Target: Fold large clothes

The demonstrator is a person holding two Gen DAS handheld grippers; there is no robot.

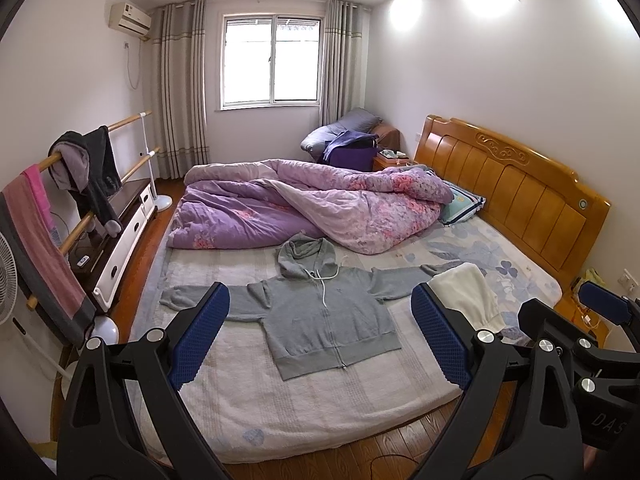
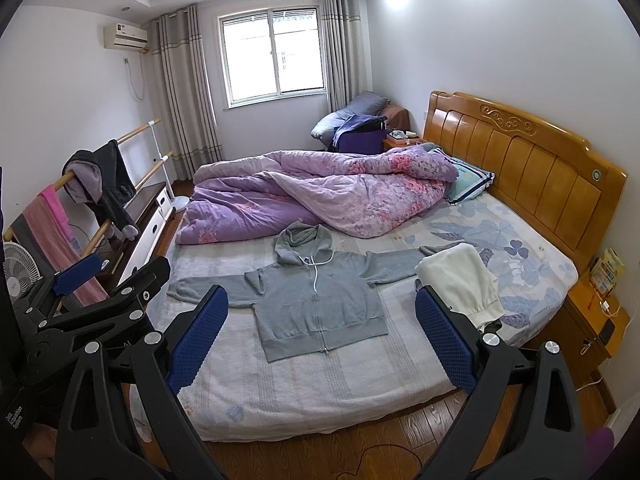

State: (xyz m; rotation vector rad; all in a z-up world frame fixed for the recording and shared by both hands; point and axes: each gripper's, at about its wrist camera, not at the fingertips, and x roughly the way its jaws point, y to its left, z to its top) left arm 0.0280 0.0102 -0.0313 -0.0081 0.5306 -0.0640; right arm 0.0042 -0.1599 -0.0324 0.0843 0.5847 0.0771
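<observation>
Blue textured pads [image 1: 200, 336] on black arms, spread wide apart on the left claw [image 1: 320, 340], nothing held between them. Same condition at the right claw [image 2: 322, 338]: blue pads [image 2: 444, 344] fully separated, gripping nothing. Both claws raised above the near edge of the bed [image 2: 320, 392], clear of the fabric.

Directly ahead of both claws, between the spread fingers: grey zip hoodie [image 2: 320, 308], laid flat, front side up, zipper closed, sleeves stretched out to either side, hood pointing away. White drawstrings across the chest.

Ahead and to the right, touching the far sleeve end: folded cream garment [image 2: 460, 280].

Beyond the hoodie: crumpled purple floral quilt [image 2: 320, 196] across the far half of the bed. Far right: wooden headboard [image 2: 520, 152], with a pillow [image 2: 472, 180] beside it. Far left: wooden rail rack [image 1: 80, 184] draped with clothes. Straight ahead at the far wall: curtained window [image 1: 272, 60].
</observation>
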